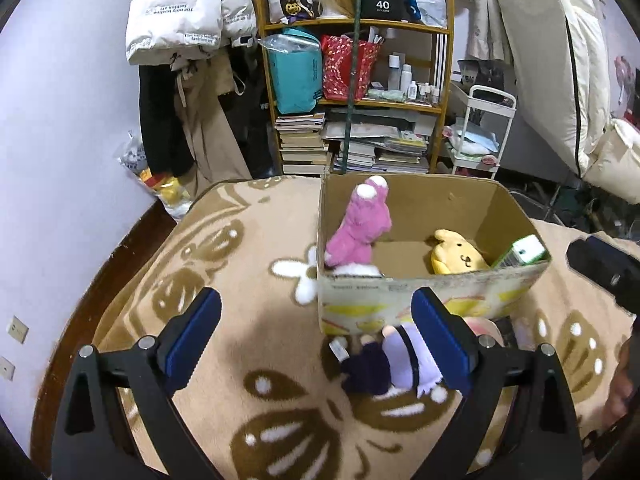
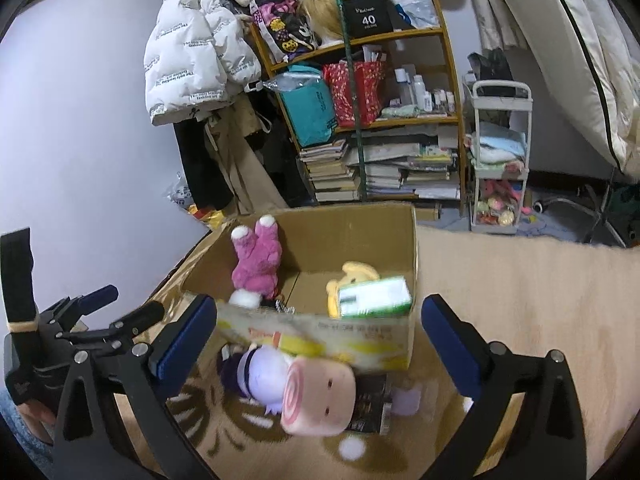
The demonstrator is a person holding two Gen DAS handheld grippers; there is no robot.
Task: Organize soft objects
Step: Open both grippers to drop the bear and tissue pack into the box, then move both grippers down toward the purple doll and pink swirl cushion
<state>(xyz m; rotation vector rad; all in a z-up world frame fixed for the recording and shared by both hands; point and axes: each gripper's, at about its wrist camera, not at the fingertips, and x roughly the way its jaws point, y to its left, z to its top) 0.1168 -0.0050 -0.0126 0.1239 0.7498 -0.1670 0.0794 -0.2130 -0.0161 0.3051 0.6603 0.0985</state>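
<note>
Two hand-held grippers are hovering over a patterned blanket [image 1: 248, 280] in front of an open cardboard box [image 1: 436, 292]. The left gripper [image 1: 316, 340] is standing with its jaws wide apart and nothing between the pads; a purple-and-white plush doll [image 1: 396, 364] is lying just beside its right finger, close against the box's near wall. The right gripper [image 2: 316, 344] is likewise spread wide and gripping nothing. In its view the same doll [image 2: 256, 372] and a pink roll-shaped plush [image 2: 320, 396] are lying on the blanket between the open fingers but touching neither pad, with a dark packet [image 2: 370, 408] partly under the roll.

Inside the box, a pink plush animal [image 1: 360, 224] is leaning upside down against the left wall, a yellow plush [image 1: 456, 256] is sitting at the far right, and a green-and-white carton [image 2: 374, 296] is resting on the near right corner.

Judged from this layout, sorting is partly done: two soft toys are in, two are waiting outside. Several risks are arising. The doll and the roll are touching, so a closing grip may be catching both or pinching only loose fabric, letting the toy slip on the lift. The packet may be dragged along. A low carry over the near wall may be tipping the light box or dislodging the carton.
</note>
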